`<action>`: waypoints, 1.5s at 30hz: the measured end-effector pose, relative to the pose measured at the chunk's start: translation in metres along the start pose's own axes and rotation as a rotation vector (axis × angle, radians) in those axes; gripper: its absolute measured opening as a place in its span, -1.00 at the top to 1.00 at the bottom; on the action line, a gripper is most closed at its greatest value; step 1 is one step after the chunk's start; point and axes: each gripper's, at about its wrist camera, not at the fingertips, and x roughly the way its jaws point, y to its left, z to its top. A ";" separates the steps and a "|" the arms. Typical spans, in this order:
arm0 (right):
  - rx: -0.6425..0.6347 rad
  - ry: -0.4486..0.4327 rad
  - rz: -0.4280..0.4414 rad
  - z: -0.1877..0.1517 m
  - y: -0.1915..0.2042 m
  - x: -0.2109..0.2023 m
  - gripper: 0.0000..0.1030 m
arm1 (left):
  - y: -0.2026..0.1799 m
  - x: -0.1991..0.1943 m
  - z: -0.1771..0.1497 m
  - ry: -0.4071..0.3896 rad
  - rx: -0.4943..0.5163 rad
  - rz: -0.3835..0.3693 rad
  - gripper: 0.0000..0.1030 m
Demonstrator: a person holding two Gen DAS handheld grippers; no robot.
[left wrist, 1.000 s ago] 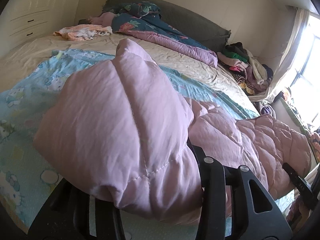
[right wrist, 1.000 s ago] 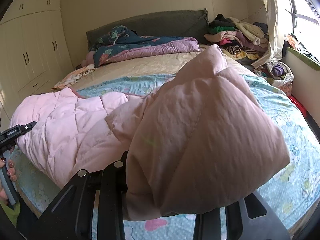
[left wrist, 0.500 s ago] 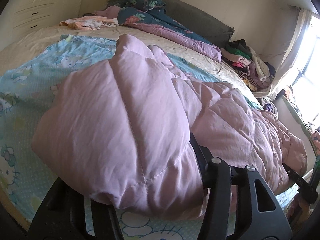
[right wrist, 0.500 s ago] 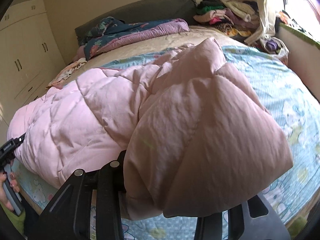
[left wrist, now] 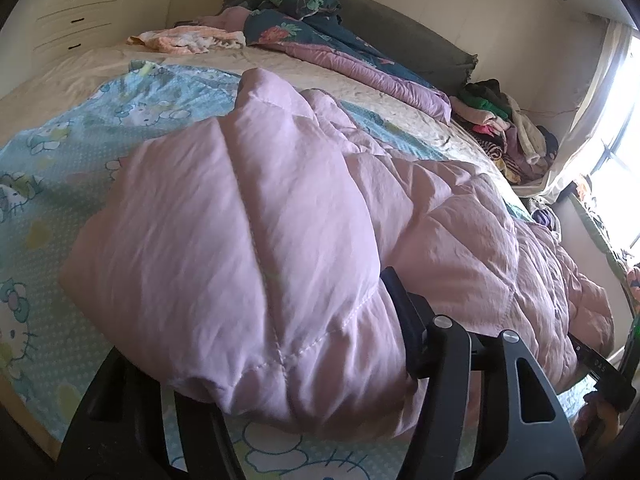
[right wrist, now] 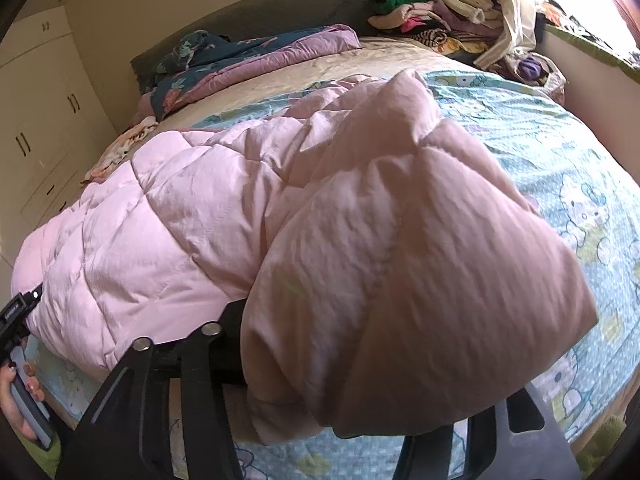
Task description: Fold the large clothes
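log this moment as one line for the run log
stage: fold laid down | item: pink quilted puffer coat on bed | left gripper: jaws opening, coat between | right gripper: same

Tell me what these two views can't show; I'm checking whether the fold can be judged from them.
- Left gripper fingertips, left wrist view: buried under the pink quilt, so grip or release is unclear.
- Right gripper fingertips, right wrist view: likewise covered by the quilt.
- Quilt's underside and layer alignment: hidden by its own top layer.
- Quilt's near edge: cut off behind the gripper frames.
- Clothes pile: too small to sort.
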 end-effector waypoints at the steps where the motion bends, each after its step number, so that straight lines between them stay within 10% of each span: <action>1: 0.014 0.004 0.001 0.000 -0.002 -0.001 -0.13 | 0.000 0.000 0.001 0.003 0.002 0.002 -0.08; 13: 0.037 0.013 -0.013 -0.006 -0.003 -0.024 -0.75 | -0.001 -0.022 0.001 0.049 -0.010 0.007 -0.81; 27: -0.095 -0.156 -0.099 -0.016 0.016 -0.109 -0.91 | -0.010 -0.092 -0.002 -0.052 0.057 0.028 -0.82; 45: -0.296 -0.334 0.000 -0.030 0.088 -0.188 -0.91 | -0.071 -0.148 -0.028 -0.141 0.218 -0.044 -0.82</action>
